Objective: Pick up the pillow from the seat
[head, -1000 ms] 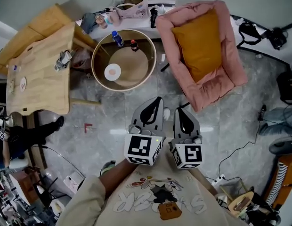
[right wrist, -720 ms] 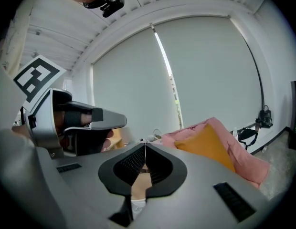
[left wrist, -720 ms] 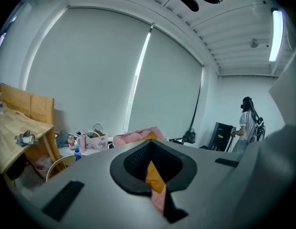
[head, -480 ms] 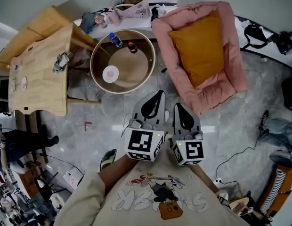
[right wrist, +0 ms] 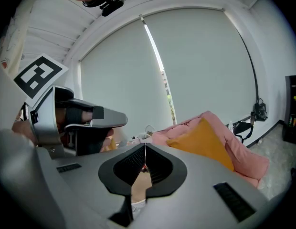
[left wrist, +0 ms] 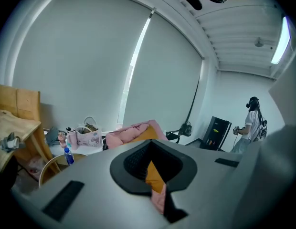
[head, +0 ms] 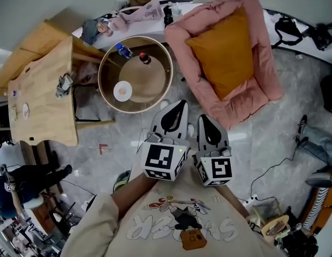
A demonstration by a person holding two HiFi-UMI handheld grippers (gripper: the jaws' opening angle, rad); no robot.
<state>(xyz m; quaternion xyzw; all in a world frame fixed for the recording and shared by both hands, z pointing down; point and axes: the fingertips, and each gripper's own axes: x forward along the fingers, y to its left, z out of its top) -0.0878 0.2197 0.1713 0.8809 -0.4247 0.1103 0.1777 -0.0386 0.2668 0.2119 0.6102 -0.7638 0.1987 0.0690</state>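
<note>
Both grippers have edged forward side by side, bringing the pink seat (head: pixel 265 63) nearer their tips. The left gripper (head: pixel 178 110) and right gripper (head: pixel 205 123) are pinched shut and empty, probably just carried that way on the approach. The mustard pillow (head: pixel 226 51) lies in the seat, ahead and right of the fingers, well apart. Bare floor (head: pixel 273 130) lies between; the round table (head: pixel 100 79) ahead-left leaves room.
</note>
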